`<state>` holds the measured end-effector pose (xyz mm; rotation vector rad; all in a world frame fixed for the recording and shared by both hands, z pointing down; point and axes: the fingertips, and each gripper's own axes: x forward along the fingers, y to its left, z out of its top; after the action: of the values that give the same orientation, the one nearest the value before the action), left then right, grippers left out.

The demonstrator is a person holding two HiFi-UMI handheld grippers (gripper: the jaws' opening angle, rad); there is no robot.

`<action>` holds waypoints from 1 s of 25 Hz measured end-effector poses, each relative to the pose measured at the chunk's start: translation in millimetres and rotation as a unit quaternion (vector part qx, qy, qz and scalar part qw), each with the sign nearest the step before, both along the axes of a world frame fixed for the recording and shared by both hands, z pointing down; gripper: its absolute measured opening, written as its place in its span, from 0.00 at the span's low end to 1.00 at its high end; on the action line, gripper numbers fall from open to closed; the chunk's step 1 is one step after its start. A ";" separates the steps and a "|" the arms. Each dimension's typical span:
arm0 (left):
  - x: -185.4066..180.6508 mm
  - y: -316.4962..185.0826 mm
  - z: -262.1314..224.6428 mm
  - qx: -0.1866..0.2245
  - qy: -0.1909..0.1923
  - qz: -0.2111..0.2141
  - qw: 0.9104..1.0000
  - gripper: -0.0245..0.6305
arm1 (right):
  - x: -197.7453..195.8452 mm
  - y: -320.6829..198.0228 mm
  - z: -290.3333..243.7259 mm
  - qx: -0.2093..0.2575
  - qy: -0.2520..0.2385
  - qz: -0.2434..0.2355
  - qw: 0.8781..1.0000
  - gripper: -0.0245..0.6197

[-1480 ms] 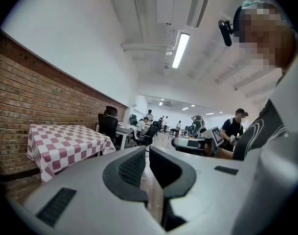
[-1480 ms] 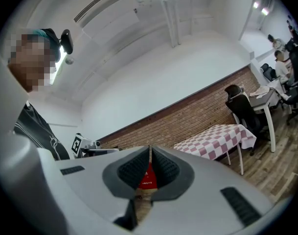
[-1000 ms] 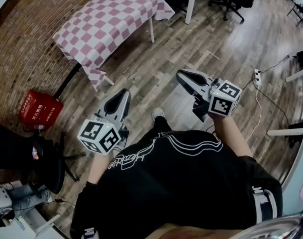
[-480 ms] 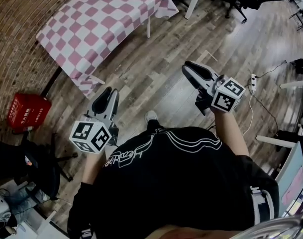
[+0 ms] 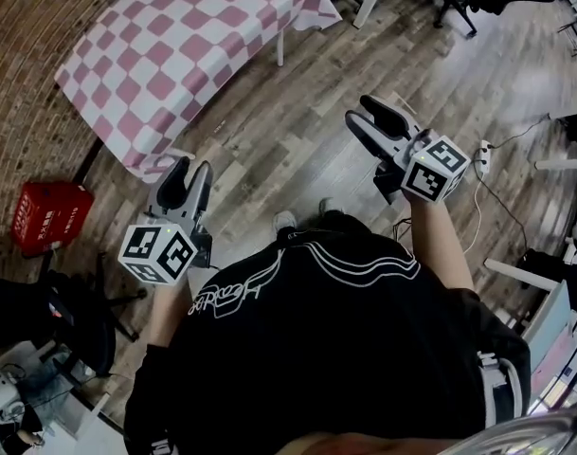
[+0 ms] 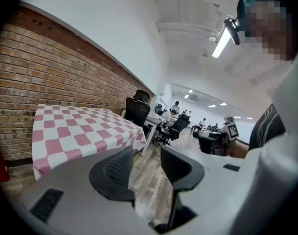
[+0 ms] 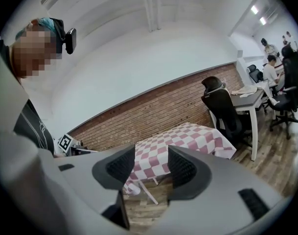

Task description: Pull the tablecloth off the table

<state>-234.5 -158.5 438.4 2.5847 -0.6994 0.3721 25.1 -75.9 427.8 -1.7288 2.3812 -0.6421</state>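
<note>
With the pink-and-white checked tablecloth (image 5: 174, 55) still spread over the white-legged bench (image 5: 279, 53) at 11 o'clock, nearer than 1 second ago, the left gripper (image 5: 190, 168) and right gripper (image 5: 358, 112) have their jaws opening on nothing, likely readying to grasp its near edge.

My left gripper (image 6: 146, 161) is opening, nothing between its jaws, with the checked tablecloth (image 6: 80, 131) ahead beside the brick wall (image 6: 41, 77).
</note>
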 end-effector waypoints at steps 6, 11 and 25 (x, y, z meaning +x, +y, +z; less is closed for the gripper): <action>23.0 -21.9 12.8 -0.019 -0.005 -0.054 0.998 0.36 | 47.3 -42.8 15.6 -0.012 -0.008 -0.030 0.999 0.36; 40.7 -52.0 11.5 -0.017 0.003 -0.161 0.987 0.38 | 103.6 -103.6 21.0 -0.031 0.031 -0.088 0.995 0.37; 75.1 -70.5 39.2 -0.001 -0.006 -0.371 0.929 0.49 | 237.5 -227.8 69.5 -0.064 0.086 -0.145 0.983 0.41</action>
<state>-159.4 -229.0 477.6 2.0997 -1.5828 0.1352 262.5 -303.7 497.3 -1.5520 2.8041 -0.7252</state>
